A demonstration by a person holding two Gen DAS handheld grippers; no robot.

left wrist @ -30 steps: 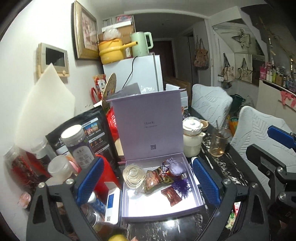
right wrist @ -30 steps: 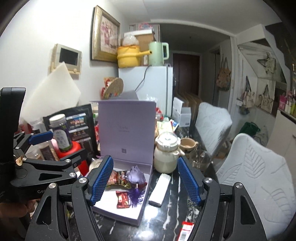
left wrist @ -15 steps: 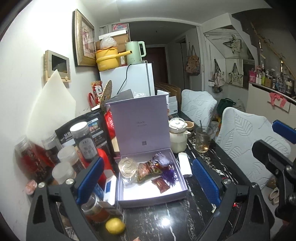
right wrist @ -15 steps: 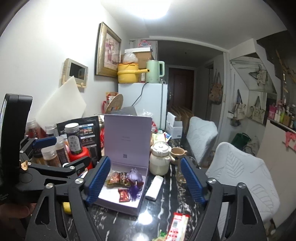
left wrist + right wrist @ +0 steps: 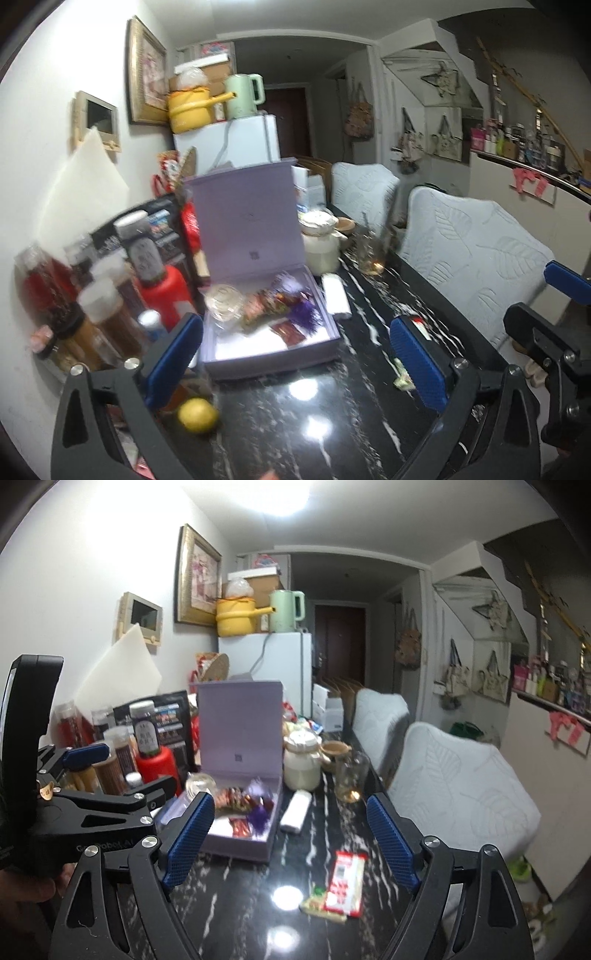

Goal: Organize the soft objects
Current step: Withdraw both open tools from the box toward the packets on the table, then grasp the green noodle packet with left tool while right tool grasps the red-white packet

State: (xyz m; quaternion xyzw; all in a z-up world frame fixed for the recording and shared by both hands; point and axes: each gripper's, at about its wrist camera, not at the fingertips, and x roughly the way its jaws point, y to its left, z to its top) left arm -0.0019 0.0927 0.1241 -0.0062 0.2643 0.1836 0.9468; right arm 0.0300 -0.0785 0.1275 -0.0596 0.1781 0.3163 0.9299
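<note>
Now pulled both grippers back from lilac box [image 5: 236, 823]; it sits smaller, farther up black table [image 5: 258, 904]. Left gripper [image 5: 295, 365] jaws have just been widening, fully apart, nothing between. Right gripper [image 5: 291, 838] also just been opening, empty. Soft bits lie in box tray: snack packets [image 5: 264, 308], purple tassel [image 5: 304, 314]. Red-white packet [image 5: 345, 880] newly in sight near right gripper; likely my next pick.

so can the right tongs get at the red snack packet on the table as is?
Probably yes. The right tongs stand open and empty, and the red snack packet lies flat on bare black table just ahead of them, with nothing between. The purple box sits off to the left.
</note>
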